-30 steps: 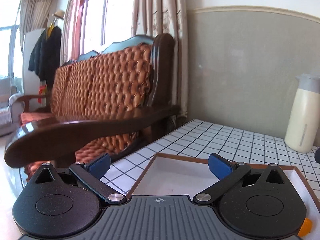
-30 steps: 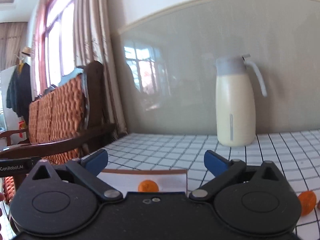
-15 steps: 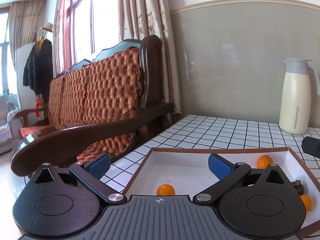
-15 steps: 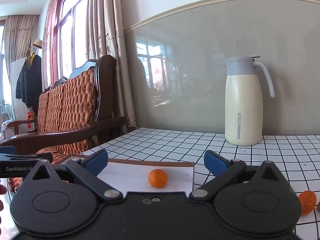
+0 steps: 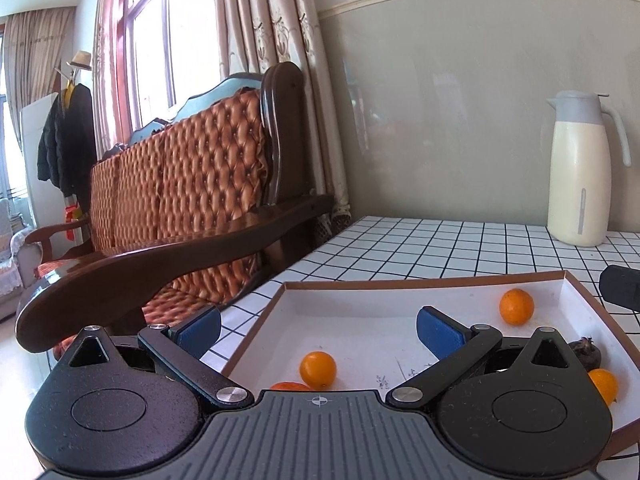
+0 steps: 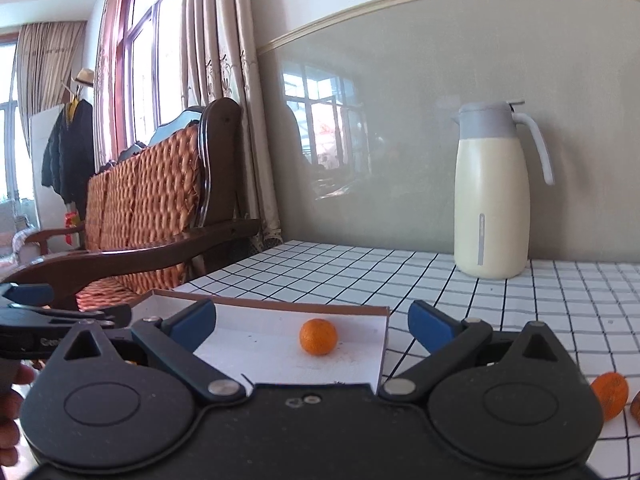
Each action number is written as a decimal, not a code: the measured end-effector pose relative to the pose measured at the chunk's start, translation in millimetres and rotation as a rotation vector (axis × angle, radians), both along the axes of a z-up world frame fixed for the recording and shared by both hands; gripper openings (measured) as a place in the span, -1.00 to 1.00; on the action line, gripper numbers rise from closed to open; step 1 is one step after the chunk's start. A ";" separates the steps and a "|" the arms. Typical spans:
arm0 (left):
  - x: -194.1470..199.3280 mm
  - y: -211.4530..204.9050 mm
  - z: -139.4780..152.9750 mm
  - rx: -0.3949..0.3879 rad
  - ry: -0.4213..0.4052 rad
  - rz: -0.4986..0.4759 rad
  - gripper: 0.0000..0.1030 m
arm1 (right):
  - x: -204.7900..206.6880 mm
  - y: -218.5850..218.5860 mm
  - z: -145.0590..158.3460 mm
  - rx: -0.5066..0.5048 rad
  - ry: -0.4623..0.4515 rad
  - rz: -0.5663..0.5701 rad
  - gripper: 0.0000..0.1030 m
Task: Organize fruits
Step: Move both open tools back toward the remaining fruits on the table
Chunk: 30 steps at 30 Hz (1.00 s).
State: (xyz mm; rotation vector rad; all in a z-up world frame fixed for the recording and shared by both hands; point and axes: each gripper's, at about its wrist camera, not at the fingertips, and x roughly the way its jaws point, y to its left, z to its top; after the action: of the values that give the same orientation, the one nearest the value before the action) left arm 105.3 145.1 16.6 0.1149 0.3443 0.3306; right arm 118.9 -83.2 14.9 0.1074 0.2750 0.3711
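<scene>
Holding the left tool [image 5: 318,329] wide open and empty, low over the near rim of the tray [image 5: 400,280]. Holding the right tool [image 6: 313,325] just as wide and just as empty, near the tray's right wall.

Counting from near to far in the left view:
- Finding one orange [image 5: 290,386] half hidden behind the tool body.
- Finding a second [image 5: 318,368] just beyond it, between the pads.
- Finding a third [image 5: 604,384] at the near right.
- Finding a fourth [image 5: 517,306] far right, close to the corner.
- Making four oranges in the tray, plus one dark wrinkled fruit [image 5: 586,354] beside the third.

Looking through the right view:
- Spotting one more orange [image 6: 610,396] lying loose on the desk [image 6: 440,280], right of the tray and well apart from it.
- Catching a brownish sliver [image 6: 636,408] at the frame edge next to it, too cropped for naming.

Judging the handling:
- Expecting light, round, smooth-skinned fruit, likely rolling at a nudge and bruising under a hard squeeze.
- Taking hold across the widest middle, with pads level on both sides.
- Closing gently.
- Treating the dark fruit as probably softer.

Farther back, noting one cream jug [image 6: 490,200] standing against the wall. Beyond the desk's left edge, noting one sofa [image 5: 180,184].
</scene>
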 end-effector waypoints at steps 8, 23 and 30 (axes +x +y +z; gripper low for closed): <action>-0.8 -20.0 0.2 0.002 -0.002 -0.044 1.00 | -6.5 -16.2 1.6 -0.030 0.004 -0.034 0.88; -9.3 -102.1 1.6 0.003 -0.020 -0.263 1.00 | -24.4 -80.6 -1.3 -0.041 0.041 -0.188 0.88; -8.9 -144.3 -0.6 -0.022 -0.009 -0.367 1.00 | -33.2 -122.9 -6.8 -0.032 0.064 -0.294 0.87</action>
State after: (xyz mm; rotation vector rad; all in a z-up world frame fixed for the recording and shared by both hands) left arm 96.3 0.8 16.0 0.1525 0.3104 -0.0355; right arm 85.7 -206.1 8.1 0.1264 0.3229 0.0717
